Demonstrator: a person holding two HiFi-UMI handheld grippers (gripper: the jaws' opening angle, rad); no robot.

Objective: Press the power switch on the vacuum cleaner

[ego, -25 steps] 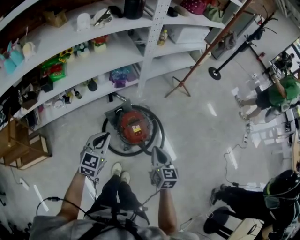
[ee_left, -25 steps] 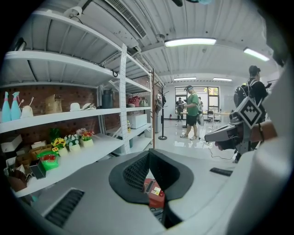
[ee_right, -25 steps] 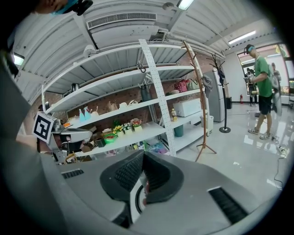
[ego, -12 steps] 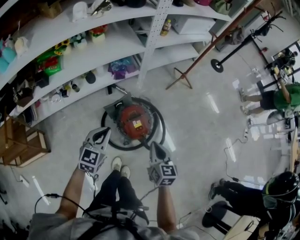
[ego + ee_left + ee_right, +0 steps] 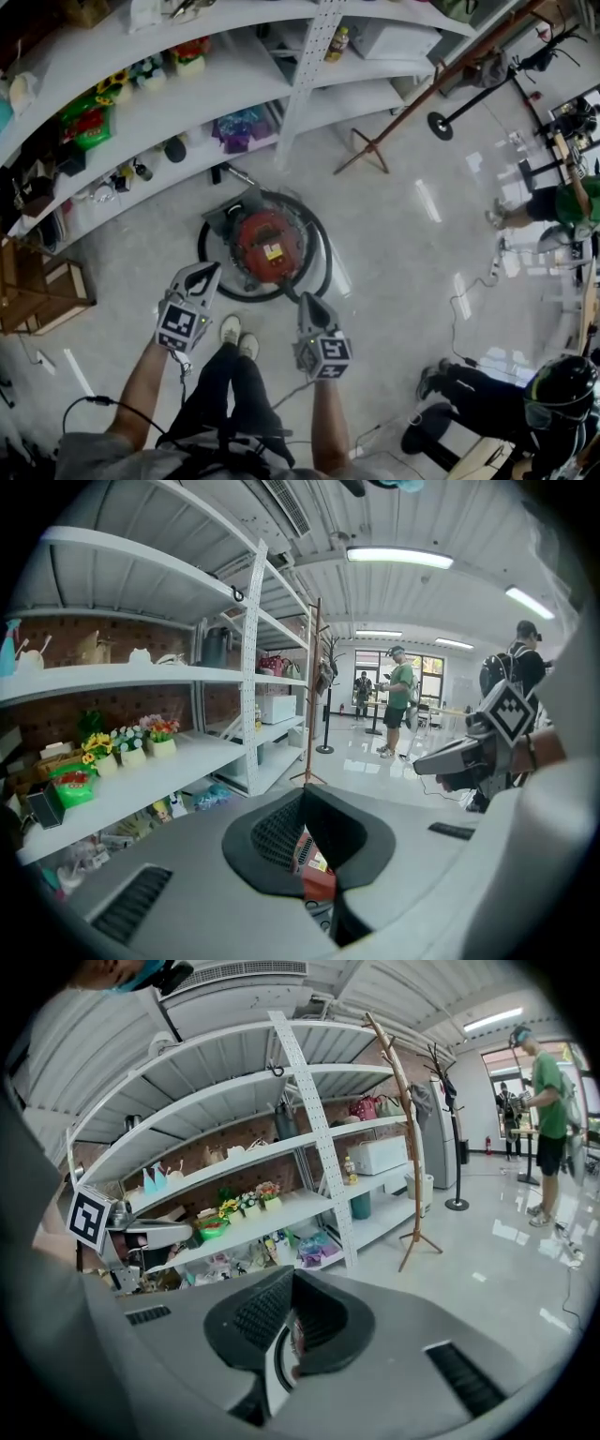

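Note:
The vacuum cleaner (image 5: 265, 248) is a round red canister on the floor, ringed by its black hose (image 5: 319, 246), just in front of the shelves. My left gripper (image 5: 203, 276) hovers over the canister's near left side, jaws together and holding nothing. My right gripper (image 5: 312, 305) hangs near the hose's right front edge, also shut and empty. A slice of the red canister (image 5: 318, 872) shows through the slit of the left gripper (image 5: 307, 847). In the right gripper view, only a sliver of the floor and hose shows past the right gripper (image 5: 287, 1337). I cannot make out the power switch.
White shelving (image 5: 187, 103) with flowers, bottles and boxes runs behind the vacuum. A wooden coat stand (image 5: 373, 148) stands to the right, a wooden crate (image 5: 42, 291) to the left. My shoes (image 5: 236, 336) are just behind the vacuum. Cables (image 5: 466, 305) lie on the floor; a helmeted person (image 5: 553, 398) sits at the bottom right.
The head view has drifted a little, so the shelves sit higher in frame. Both grippers stay shut in nearly the same place. The person in green has slid toward the right edge.

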